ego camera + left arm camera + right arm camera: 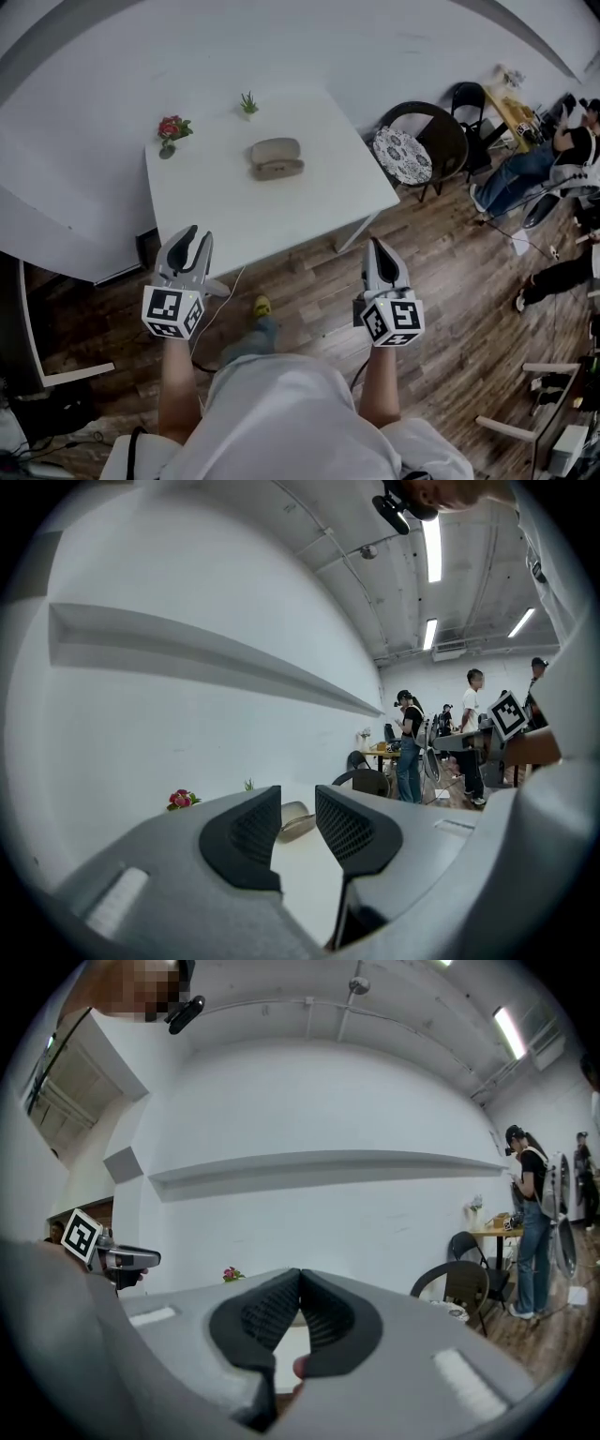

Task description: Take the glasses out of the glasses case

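A closed beige glasses case (277, 157) lies near the middle of the white table (206, 202); the glasses are not visible. The left gripper view shows the case (296, 819) between the jaws, far off. My left gripper (190, 243) hovers over the table's near left edge, jaws a little apart with nothing between them. My right gripper (380, 255) hangs off the table's near right corner over the floor, its jaws pressed together and empty. The dark pads (323, 1312) meet at the tips.
A small red flower pot (171, 129) and a small green plant (248, 103) stand at the table's far edge. A dark round chair (422, 141) is right of the table. People sit at far right. Wooden floor lies below me.
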`<state>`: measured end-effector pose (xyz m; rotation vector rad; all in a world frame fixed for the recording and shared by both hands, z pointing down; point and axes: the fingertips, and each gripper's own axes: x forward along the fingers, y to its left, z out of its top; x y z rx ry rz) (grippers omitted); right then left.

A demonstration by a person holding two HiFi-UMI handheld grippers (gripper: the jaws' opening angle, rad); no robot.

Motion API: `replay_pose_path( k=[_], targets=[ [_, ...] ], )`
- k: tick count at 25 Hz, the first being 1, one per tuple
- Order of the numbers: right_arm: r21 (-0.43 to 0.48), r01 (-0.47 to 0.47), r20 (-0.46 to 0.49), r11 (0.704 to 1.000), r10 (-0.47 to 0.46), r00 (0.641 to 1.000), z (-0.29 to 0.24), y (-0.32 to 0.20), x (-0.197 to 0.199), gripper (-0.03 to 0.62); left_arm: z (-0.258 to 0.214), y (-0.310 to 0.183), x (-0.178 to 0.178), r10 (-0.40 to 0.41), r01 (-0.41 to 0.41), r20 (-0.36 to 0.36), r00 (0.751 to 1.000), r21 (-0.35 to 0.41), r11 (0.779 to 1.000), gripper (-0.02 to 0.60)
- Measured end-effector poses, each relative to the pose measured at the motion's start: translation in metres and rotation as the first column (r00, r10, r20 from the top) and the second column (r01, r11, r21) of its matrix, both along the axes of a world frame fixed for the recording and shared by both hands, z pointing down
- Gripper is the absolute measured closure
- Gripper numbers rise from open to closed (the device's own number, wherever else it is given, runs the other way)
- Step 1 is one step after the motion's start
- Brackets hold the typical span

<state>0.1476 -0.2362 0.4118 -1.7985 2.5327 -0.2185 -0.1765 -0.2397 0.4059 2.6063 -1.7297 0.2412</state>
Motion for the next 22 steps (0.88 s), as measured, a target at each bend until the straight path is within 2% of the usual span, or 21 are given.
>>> replay_pose_path(
  k=[12,22],
  targets=[
    [-0.034,-0.074,0.02,0.997,0.074,0.997,0.007,-0.129,-0.029,0.591,0.012,-0.148,-0.026,0.082,-0.082,0.001,0.997,-0.043,0.996,0.469],
    [-0.077,-0.124,0.002,0.989,0.125,0.992,0.019,-0.173,-0.042,0.591,0.029,-0.211,-0.033,0.156,-0.157,-0.017,0.988,-0.066,0.985,0.469]
  ],
)
